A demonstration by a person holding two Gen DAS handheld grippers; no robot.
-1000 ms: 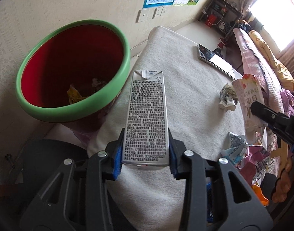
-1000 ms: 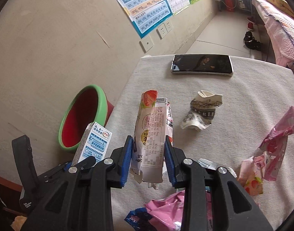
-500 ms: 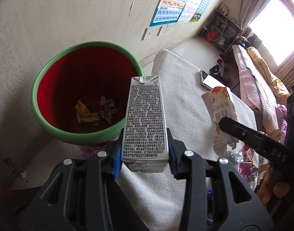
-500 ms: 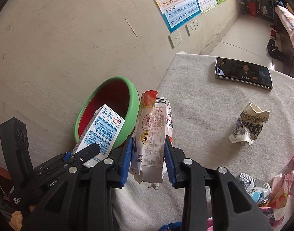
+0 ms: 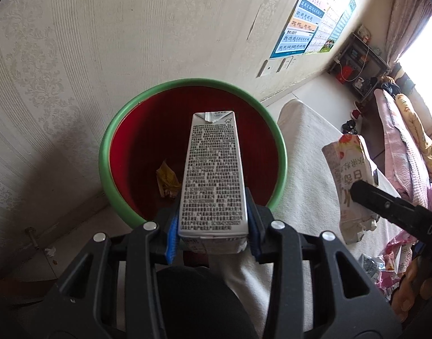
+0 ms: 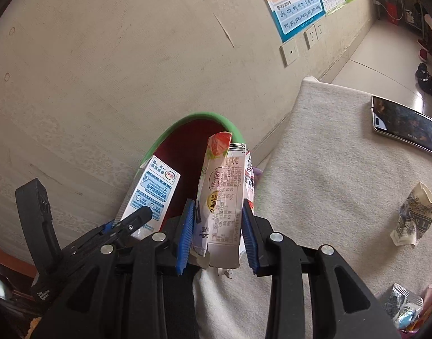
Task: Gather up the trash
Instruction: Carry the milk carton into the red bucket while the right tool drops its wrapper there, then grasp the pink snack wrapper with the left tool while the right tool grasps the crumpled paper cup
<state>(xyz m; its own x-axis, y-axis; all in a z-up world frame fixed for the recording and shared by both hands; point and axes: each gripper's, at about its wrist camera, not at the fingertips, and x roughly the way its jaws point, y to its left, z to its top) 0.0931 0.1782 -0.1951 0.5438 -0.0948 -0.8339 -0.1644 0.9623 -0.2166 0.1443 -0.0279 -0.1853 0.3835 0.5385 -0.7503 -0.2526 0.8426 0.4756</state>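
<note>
My left gripper (image 5: 213,226) is shut on a grey milk carton (image 5: 213,175) and holds it over the mouth of the red bin with a green rim (image 5: 122,212). A yellow wrapper (image 5: 166,180) lies at the bin's bottom. My right gripper (image 6: 217,234) is shut on a flattened pink strawberry carton (image 6: 224,195), close to the bin's rim (image 6: 213,117) at the table's edge. In the right wrist view the left gripper (image 6: 136,220) and its blue-and-white milk carton (image 6: 155,189) show at the left. The left wrist view shows the pink carton (image 5: 348,175) at the right.
A table under a white cloth (image 6: 329,175) holds a phone (image 6: 405,127), a crumpled paper cup (image 6: 416,214) and several wrappers (image 6: 405,305) at the right. A wall with posters (image 5: 303,34) stands behind the bin. A bed (image 5: 405,147) lies beyond the table.
Both grippers have moved left from over the table toward the bin. The milk carton now hangs over the bin's mouth and the pink carton has come close to its rim.
</note>
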